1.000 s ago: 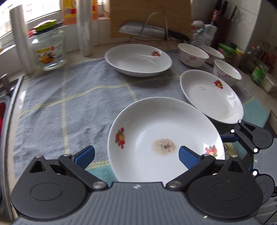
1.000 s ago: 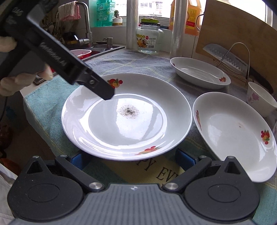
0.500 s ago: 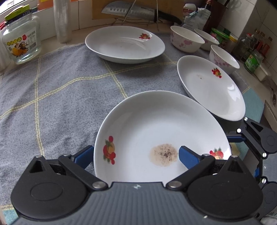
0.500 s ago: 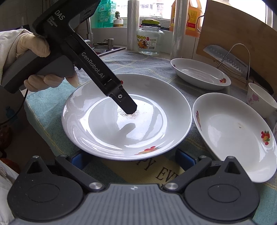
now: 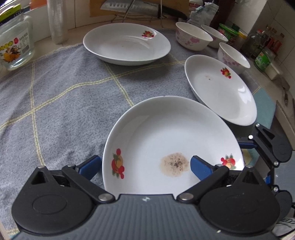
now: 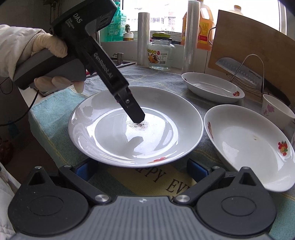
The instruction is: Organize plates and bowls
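A white plate with a brown speckled stain [image 5: 166, 133] [image 6: 118, 140] lies on the towel nearest me. My left gripper [image 5: 145, 166] is open: one blue finger [image 5: 90, 166] is outside the plate's left rim and the other is over its inside. From the right wrist view, the left gripper [image 6: 136, 116] dips into the plate beside the stain, held by a gloved hand [image 6: 49, 48]. My right gripper [image 6: 141, 169] is open, its fingers low at the plate's near rim with nothing held. A second plate [image 5: 221, 88] [image 6: 245, 144] lies alongside, a third plate [image 5: 125, 44] [image 6: 212, 86] further back, and three bowls [image 5: 191, 35] behind.
A grey checked towel [image 5: 64, 96] covers the counter. A glass jar [image 5: 14, 48], film rolls [image 5: 57, 22], a knife on a wire rack [image 5: 132, 7] and a cutting board [image 6: 248, 46] line the back. Bottles and jars [image 5: 263, 57] crowd one end. The counter edge [image 6: 36, 120] drops off beside the stained plate.
My left gripper has come down and forward into the stained plate, its tip now beside the stain. The right gripper has stayed at the plate's near rim.
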`<state>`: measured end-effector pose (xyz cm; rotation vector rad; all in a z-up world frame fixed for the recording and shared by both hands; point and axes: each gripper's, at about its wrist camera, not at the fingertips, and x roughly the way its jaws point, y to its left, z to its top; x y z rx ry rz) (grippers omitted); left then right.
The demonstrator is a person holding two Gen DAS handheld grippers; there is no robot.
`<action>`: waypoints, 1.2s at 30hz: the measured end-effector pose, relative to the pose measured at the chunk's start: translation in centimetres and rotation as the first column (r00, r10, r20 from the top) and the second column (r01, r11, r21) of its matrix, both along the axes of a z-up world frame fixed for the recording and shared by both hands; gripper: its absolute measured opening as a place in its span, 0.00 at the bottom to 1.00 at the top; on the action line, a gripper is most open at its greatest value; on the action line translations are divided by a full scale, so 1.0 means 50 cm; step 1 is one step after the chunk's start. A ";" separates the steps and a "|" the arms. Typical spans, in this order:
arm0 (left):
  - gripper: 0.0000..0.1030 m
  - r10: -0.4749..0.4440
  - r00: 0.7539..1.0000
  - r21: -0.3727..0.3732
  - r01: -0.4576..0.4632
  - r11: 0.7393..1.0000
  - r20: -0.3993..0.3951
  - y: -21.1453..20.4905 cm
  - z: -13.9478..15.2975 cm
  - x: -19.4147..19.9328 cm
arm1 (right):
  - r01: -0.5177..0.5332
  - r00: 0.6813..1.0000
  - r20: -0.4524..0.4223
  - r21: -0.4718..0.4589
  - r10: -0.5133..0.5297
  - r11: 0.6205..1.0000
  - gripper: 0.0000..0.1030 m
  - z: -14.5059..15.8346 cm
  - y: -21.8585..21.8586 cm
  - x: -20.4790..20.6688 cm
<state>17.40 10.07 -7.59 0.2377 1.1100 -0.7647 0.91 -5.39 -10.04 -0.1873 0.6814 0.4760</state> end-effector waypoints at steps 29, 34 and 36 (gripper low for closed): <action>0.83 -0.166 0.981 -0.078 0.159 0.984 -0.099 -0.006 0.017 0.054 | -0.016 0.998 -0.067 -0.036 0.014 0.999 1.00 0.013 0.032 0.027; 0.83 -0.165 0.981 -0.079 0.158 0.984 -0.097 -0.003 0.019 0.052 | -0.006 0.997 -0.081 -0.051 0.002 0.999 1.00 0.017 0.040 0.027; 0.83 -0.158 0.983 -0.083 0.151 0.985 -0.095 -0.001 0.021 0.050 | -0.005 0.996 -0.089 -0.054 0.000 0.999 1.00 0.018 0.041 0.028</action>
